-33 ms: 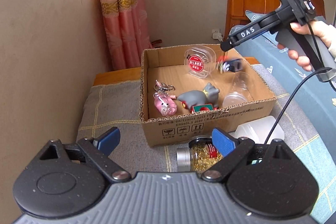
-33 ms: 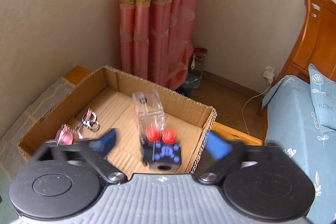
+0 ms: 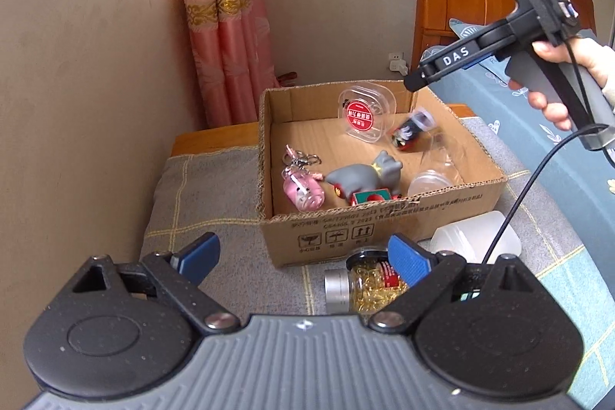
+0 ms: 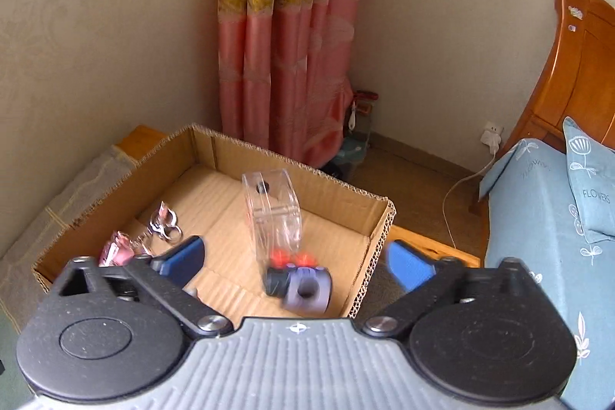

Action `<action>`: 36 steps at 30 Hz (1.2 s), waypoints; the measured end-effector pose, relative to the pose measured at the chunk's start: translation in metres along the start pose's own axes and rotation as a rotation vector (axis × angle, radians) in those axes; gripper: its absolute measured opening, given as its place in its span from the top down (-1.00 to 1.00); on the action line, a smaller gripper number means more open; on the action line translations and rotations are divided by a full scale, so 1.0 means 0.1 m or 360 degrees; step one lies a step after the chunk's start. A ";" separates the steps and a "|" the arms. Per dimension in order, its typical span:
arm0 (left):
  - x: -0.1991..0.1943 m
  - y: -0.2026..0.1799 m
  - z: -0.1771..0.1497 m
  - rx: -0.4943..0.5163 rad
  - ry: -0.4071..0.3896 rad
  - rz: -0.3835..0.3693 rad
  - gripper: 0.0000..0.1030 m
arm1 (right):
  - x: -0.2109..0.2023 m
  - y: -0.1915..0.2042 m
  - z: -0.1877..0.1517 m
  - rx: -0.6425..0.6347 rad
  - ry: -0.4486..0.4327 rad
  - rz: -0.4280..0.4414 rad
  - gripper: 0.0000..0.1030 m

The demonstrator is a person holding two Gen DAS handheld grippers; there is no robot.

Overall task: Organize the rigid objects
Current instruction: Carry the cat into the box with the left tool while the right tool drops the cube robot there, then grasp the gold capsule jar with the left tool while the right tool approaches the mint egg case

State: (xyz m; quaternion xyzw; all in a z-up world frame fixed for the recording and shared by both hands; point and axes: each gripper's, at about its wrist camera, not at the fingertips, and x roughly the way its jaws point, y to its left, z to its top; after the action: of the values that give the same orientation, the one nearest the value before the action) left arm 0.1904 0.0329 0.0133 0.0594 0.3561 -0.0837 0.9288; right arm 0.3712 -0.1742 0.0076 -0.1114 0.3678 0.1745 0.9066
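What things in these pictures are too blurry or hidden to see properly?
- Left wrist view: the small dark toy in the cardboard box is motion-blurred; its shape is unclear.
- Right wrist view: the same toy is smeared too.
- Left wrist view: the jar of gold clips is partly hidden behind the left hand-held gripper.
- Left wrist view: the white container is half hidden by the box.

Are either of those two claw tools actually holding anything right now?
No. The left gripper and the right gripper are both open and empty; the small blurred black-and-red toy is free of the right gripper, inside the brown cardboard box.
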 end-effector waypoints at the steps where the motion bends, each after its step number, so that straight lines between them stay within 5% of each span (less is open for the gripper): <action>1: -0.01 0.01 -0.03 0.0000 0.0001 0.0002 -0.83 | -0.03 0.01 -0.02 0.0000 -0.0002 0.0010 -1.00; 21: -0.15 -0.02 -0.33 -0.0051 0.0038 0.0018 -0.84 | -0.76 0.43 -0.91 0.0121 -0.0036 -0.0011 -1.00; 29: -0.11 -0.08 -0.47 -0.0017 0.0072 -0.0025 -0.84 | -0.71 0.68 -1.68 0.0286 0.0083 -0.0057 -1.00; 36: 0.01 -0.09 -0.58 -0.0032 0.0105 -0.0052 -0.84 | -0.55 0.90 -2.02 0.0393 0.0153 -0.0117 -1.00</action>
State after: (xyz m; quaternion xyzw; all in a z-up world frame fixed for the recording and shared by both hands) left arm 0.1520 0.0338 -0.0305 0.0468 0.3883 -0.0934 0.9156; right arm 0.1721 -0.1712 -0.1026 -0.0207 0.4252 0.0889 0.9005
